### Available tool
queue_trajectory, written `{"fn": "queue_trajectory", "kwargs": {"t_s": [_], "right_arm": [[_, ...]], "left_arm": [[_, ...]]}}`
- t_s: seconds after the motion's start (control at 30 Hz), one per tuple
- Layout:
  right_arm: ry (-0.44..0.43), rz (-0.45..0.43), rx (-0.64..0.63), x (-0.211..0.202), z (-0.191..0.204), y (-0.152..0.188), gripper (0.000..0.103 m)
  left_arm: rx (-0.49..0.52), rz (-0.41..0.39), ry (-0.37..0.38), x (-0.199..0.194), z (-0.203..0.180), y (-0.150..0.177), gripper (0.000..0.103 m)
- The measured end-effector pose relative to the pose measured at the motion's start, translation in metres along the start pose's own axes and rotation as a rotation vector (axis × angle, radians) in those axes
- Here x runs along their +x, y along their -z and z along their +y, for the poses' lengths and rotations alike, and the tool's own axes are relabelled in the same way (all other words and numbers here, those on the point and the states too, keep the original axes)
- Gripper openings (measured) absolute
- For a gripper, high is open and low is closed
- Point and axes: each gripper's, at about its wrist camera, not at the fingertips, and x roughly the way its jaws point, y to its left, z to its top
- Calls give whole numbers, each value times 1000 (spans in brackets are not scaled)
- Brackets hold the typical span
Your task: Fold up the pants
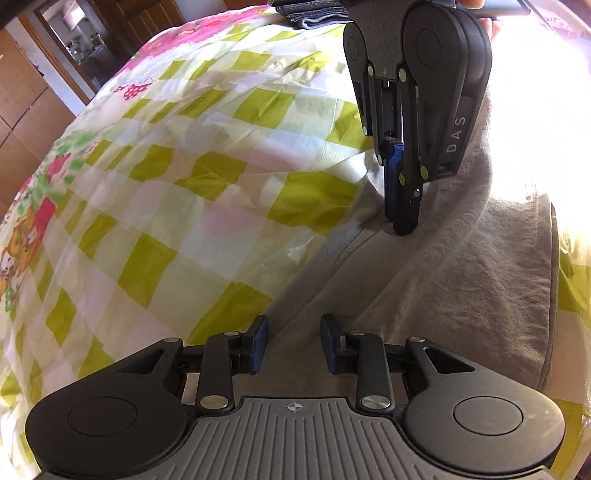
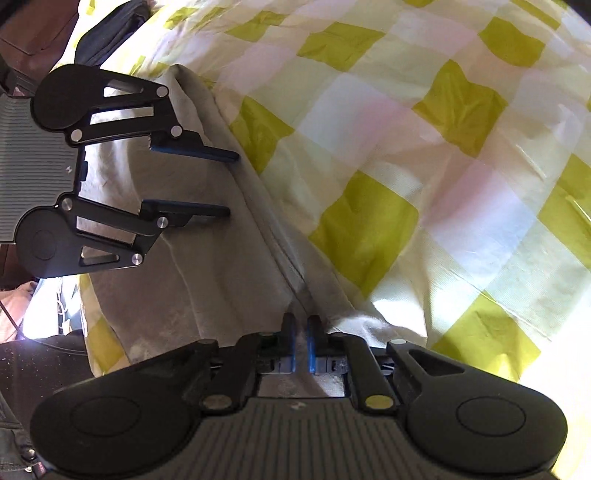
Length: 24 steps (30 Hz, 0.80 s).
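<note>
- Checked bedsheet [image 1: 207, 155]: green, white and pink, covering the bed.
- Beige pants [image 1: 424, 280]: lying flat on the sheet (creased).
- Right gripper [image 1: 400, 225]: jaws clamped on the pants' edge.
- Left gripper [image 1: 293, 341]: jaws apart, fabric between them, unpinched.

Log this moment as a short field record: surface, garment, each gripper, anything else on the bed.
surface: bed sheet, checked green, white and pink, cartoon prints along its edge
garment: beige pants, lying on the sheet, hem edge running beside the check
left gripper: jaws apart, above the pants edge, pinching nothing
right gripper: jaws nearly together on a ridge of pants fabric at the edge
other: folded dark clothes at the far end of the bed
</note>
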Motion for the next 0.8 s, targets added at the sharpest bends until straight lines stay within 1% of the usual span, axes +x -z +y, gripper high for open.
{"fn": "queue_trajectory", "kwargs": {"t_s": [0.03, 0.13, 0.2, 0.23, 0.3, 0.33, 0.4, 0.47, 0.5, 0.53, 0.6, 0.7, 0.8], "right_arm": [[-4, -7, -1, -3, 0, 1, 19], [21, -38, -24, -10, 5, 1, 19], [0, -60, -19, -13, 6, 1, 19], [-15, -56, -38, -13, 10, -1, 19], [-17, -34, -79, -4, 18, -5, 20], [-7, -22, -102, 2, 22, -6, 25], [22, -7, -121, 13, 26, -8, 27], [15, 0, -124, 18, 27, -9, 30], [0, 4, -127, 21, 27, -9, 35], [-11, 8, -133, 22, 27, -10, 37], [-12, 8, -140, 22, 27, -11, 37], [-20, 4, -108, 22, 20, -14, 37], [-21, 10, -102, 27, 20, -18, 36]], "left_arm": [[-3, -5, -10, -2, 2, 0, 26], [-27, -13, -38, -6, 8, -1, 24], [-40, -23, -45, -9, 12, -1, 24], [-50, -28, -41, -11, 13, -1, 24], [-53, -31, -20, -13, 14, 0, 24], [-44, -31, -12, -13, 12, 1, 26], [-17, -35, -6, -12, 7, 2, 28], [1, -39, -6, -11, 2, 3, 28], [0, -38, 3, -11, 1, 3, 28], [-5, -36, 10, -10, 1, 3, 28], [-6, -32, 9, -8, 1, 5, 29], [-18, -28, 19, -7, 2, 7, 29], [-19, -22, 16, -4, 2, 7, 29]]}}
